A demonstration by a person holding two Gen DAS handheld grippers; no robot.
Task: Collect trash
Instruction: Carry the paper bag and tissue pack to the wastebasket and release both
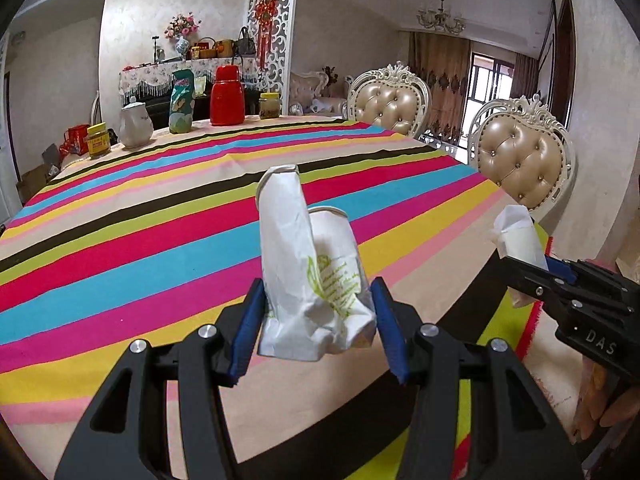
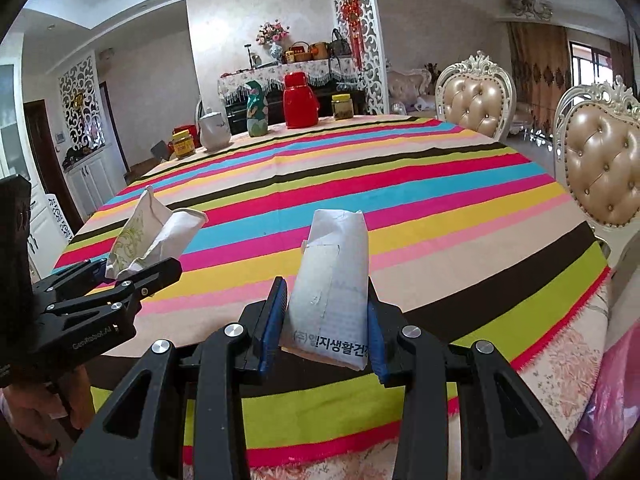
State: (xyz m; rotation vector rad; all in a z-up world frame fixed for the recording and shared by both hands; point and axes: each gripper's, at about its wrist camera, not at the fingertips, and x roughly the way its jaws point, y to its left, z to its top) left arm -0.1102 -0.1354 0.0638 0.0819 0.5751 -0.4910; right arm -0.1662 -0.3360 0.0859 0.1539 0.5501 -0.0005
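Observation:
My left gripper [image 1: 318,328] is shut on a crushed white paper cup [image 1: 308,280] with green print, held above the near edge of the striped table [image 1: 160,220]. My right gripper [image 2: 326,332] is shut on a folded white paper packet [image 2: 336,280] with Korean print, also above the near table edge. The right gripper [image 1: 536,276] with its packet [image 1: 520,236] shows at the right of the left wrist view. The left gripper [image 2: 132,270] with the crushed cup [image 2: 152,236] shows at the left of the right wrist view.
At the far table edge stand a red thermos [image 1: 227,96], a green snack bag [image 1: 182,102], a white teapot [image 1: 135,124] and two jars [image 1: 97,141]. Two padded chairs [image 1: 520,160] stand on the right side. A pink plastic bag [image 2: 612,412] is at lower right.

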